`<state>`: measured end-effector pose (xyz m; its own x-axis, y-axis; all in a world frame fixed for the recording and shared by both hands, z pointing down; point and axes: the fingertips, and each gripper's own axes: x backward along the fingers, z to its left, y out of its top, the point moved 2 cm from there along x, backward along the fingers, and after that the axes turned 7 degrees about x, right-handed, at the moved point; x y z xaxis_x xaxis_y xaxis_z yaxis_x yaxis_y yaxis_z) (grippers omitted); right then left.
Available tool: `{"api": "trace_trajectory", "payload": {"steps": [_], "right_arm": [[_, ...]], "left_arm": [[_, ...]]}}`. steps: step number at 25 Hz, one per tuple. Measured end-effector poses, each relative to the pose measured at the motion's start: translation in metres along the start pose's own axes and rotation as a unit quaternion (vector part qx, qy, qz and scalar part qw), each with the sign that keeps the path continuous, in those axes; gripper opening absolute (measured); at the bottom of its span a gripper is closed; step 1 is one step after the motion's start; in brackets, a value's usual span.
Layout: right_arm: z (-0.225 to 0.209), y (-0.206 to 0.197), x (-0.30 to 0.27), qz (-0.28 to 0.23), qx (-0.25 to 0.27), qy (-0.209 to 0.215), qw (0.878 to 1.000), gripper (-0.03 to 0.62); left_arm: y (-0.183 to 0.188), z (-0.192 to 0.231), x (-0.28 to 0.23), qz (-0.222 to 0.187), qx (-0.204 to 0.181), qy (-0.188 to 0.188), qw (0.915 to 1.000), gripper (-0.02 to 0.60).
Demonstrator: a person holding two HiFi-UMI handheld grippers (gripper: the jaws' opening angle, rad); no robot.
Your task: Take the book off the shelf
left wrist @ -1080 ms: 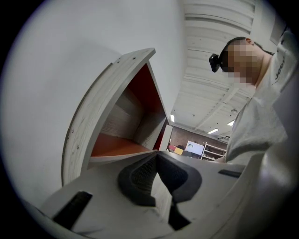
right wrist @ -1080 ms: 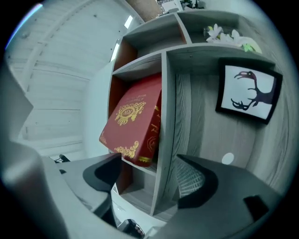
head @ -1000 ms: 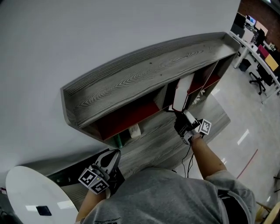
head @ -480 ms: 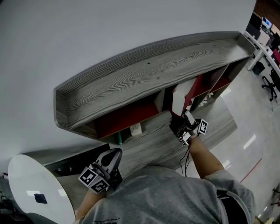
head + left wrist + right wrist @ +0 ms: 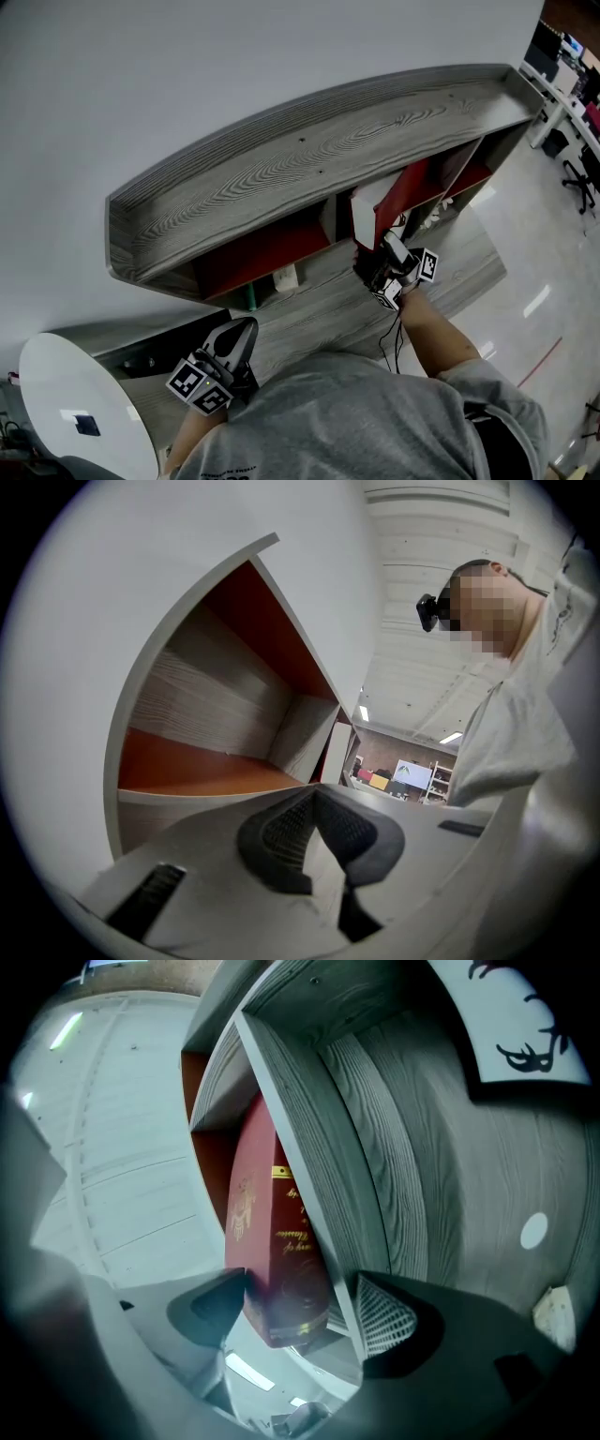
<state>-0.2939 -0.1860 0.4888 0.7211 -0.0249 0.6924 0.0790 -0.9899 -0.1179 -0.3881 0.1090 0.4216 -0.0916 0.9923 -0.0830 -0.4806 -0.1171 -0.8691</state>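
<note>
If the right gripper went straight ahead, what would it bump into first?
Probably the dark red book with gold print: it stands between the closing jaws of the right gripper, with the grey wooden shelf divider's edge close beside.

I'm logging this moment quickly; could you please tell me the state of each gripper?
Left gripper: closed, empty.
Right gripper: closing around the dark red hardback book, not yet gripping.
</note>
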Motion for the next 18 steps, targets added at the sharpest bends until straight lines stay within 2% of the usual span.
{"api": "trace_trajectory", "payload": {"steps": [8, 18], "right_arm": [[0.006, -0.004, -0.005, 0.029, 0.038, -0.08, 0.996, 0.359], [0.01, -0.007, -0.002, 0.019, 0.023, -0.121, 0.992, 0.359]], "left_arm": [[-0.001, -0.003, 0.0, -0.001, 0.004, -0.009, 1.0, 0.012], [-0.002, -0.003, 0.009, -0.007, 0.008, -0.014, 0.9998, 0.012]]}}
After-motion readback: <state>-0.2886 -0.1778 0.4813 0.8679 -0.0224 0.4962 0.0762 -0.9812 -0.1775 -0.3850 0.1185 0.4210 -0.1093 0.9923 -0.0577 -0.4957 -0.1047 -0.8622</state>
